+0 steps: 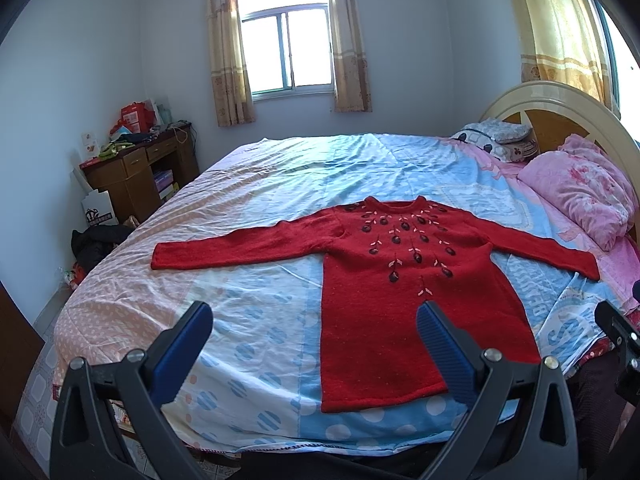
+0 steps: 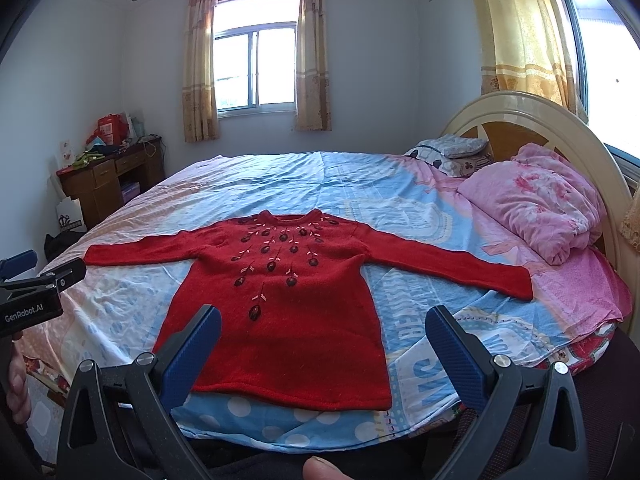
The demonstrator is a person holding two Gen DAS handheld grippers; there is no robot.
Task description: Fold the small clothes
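A small red knitted sweater [image 1: 400, 300] with dark flower embroidery lies flat, face up, on the bed, both sleeves stretched out to the sides and its hem toward me. In the right wrist view the same sweater [image 2: 288, 320] fills the middle. My left gripper [image 1: 316, 316] hovers open above the bed's near edge, its right finger over the sweater's lower left part. My right gripper [image 2: 324, 320] is open too, held above the sweater's hem. Neither holds anything. The left gripper's body [image 2: 36, 296] shows at the left edge of the right wrist view.
The bed [image 1: 248, 320] carries a blue, white and pink dotted sheet. A pink quilt bundle [image 1: 580, 188] and pillows [image 1: 496, 140] lie by the curved headboard [image 1: 560, 104] on the right. A wooden desk [image 1: 140, 168] with clutter stands far left. A hand [image 2: 18, 384] grips the left gripper's handle.
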